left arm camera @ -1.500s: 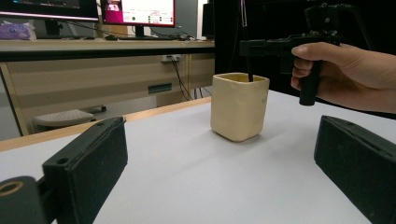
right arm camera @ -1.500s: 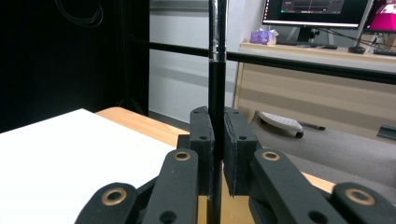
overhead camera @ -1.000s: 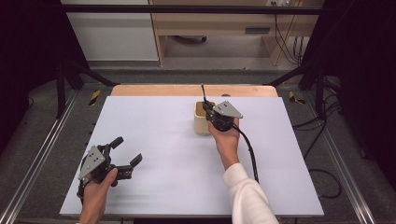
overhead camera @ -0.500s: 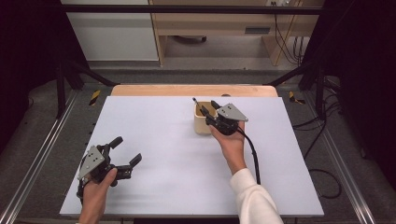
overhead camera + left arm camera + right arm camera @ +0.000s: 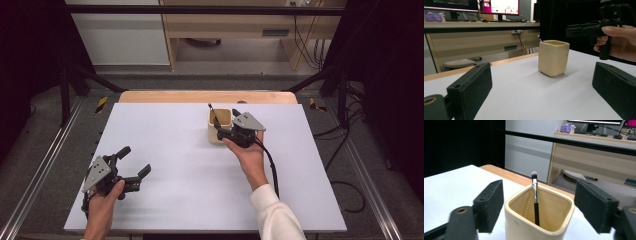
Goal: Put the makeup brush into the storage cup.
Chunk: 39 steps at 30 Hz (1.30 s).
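From the high view, at about one o'clock from the middle of the white desk [image 5: 190,165], a cream square cup [image 5: 220,126] stands upright with a thin brush [image 5: 213,114] leaning out of it toward eleven o'clock. The right tongs [image 5: 226,124] hover just beside the cup at its three o'clock side, their jaws having just been opening, apart now and pressing on nothing. The left tongs [image 5: 134,167] sit well apart from the cup, down at about eight o'clock on the desk, held in the person's left hand [image 5: 102,210] with jaws spread and nothing between them. Through the left gripper view, the two black jaws stand wide at the bottom corners, the cup [image 5: 553,58] rests upright on the desk between them farther off, and the right tongs [image 5: 584,28] hang level just above the cup at its two o'clock. Along the right gripper view, the cup [image 5: 537,216] fills the gap between the parted jaws without touching them, and the brush [image 5: 535,200] stands inside with its dark handle down and its bristle tip at twelve o'clock.
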{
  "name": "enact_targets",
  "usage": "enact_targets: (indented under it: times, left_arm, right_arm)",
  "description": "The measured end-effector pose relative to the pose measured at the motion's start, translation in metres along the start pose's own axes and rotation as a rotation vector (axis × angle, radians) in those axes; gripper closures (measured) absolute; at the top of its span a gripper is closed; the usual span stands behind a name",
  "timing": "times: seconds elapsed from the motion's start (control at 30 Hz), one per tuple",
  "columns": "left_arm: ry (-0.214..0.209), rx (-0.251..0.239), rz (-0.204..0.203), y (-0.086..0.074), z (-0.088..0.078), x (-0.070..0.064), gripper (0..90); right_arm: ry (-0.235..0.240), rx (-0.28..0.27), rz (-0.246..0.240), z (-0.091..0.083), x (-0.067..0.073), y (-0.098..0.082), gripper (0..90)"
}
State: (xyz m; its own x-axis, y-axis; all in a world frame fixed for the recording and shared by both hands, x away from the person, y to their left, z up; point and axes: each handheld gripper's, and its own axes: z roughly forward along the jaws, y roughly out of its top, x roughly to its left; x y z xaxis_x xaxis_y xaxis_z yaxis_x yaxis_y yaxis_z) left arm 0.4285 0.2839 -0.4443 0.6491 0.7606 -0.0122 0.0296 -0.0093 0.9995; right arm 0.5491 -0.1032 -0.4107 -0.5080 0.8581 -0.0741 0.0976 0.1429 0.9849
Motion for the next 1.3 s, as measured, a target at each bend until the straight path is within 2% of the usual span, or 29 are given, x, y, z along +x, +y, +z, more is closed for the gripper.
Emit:
enact_targets:
  times: [0.13, 0.33, 0.47, 0.6, 1.0, 1.13, 1.3]
  left_arm:
    - [0.0, 0.0, 0.0, 0.0, 0.0, 0.0, 2.4]
    - [0.002, -0.001, 0.0, 0.0, -0.001, 0.0, 2.4]
    - [0.004, 0.0, 0.0, 0.0, -0.001, 0.0, 2.4]
    - [0.004, 0.001, 0.0, 0.0, -0.001, 0.0, 2.4]
    - [0.01, -0.005, -0.004, 0.001, -0.003, 0.002, 2.4]
    - [0.01, -0.006, -0.005, 0.001, -0.003, 0.002, 2.4]
    - [0.009, -0.006, -0.003, 0.001, -0.003, 0.002, 2.4]
  right_arm:
    - [-0.008, 0.004, -0.001, -0.003, -0.001, 0.001, 15.3]
    - [0.009, 0.024, 0.011, -0.006, -0.002, 0.001, 7.0]
    - [0.008, 0.035, 0.015, -0.009, -0.001, 0.001, 5.9]
    - [0.014, 0.05, -0.009, -0.012, 0.0, 0.002, 5.6]
    - [0.065, 0.102, -0.031, -0.028, -0.001, 0.001, 5.2]
    - [0.061, 0.126, -0.038, -0.033, -0.001, -0.002, 5.2]
    - [0.062, 0.127, -0.045, -0.039, -0.001, -0.003, 5.2]
